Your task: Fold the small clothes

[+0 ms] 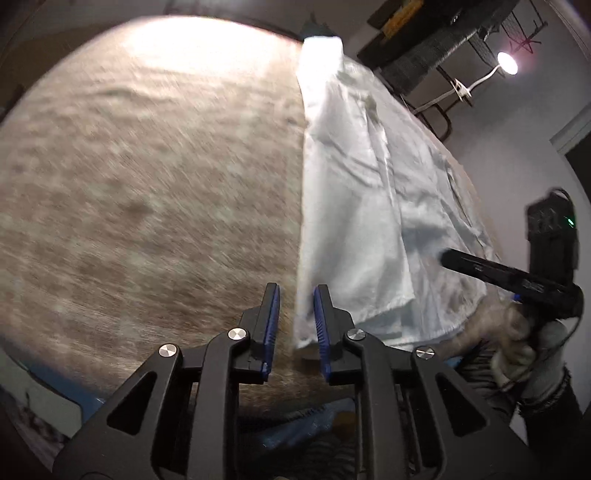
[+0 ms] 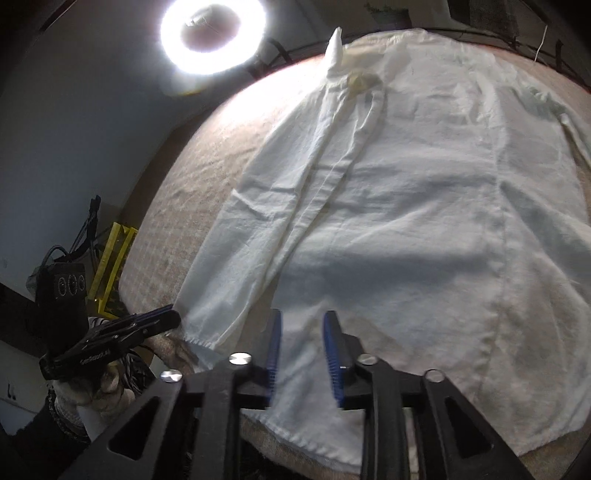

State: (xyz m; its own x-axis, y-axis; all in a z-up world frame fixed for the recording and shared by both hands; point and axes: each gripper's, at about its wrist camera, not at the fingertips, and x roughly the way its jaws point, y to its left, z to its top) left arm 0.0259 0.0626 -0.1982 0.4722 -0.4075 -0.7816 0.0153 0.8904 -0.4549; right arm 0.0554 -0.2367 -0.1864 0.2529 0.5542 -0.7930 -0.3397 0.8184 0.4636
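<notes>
A white button shirt (image 2: 388, 206) lies spread flat on the brown-covered counter (image 1: 147, 184), filling the right wrist view's centre, laid out for folding. The left claw (image 1: 295, 325), narrowly parted, straddles its near hem corner at lower centre without pinching it. The right claw (image 2: 301, 354), likewise narrow and empty, hovers over the hem at lower centre, apparently placed for a paired grasp.

Black hand-held gripper (image 1: 295, 321), blue pads, silver screws, knit glove (image 1: 532, 350)

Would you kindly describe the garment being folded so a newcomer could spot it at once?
Start from the broad beige textured surface under the ring light. Spread flat across it lies the white shirt, one side already folded lengthwise. It is the only pale, creased fabric there, with a pointed collar tip at its far end.
</notes>
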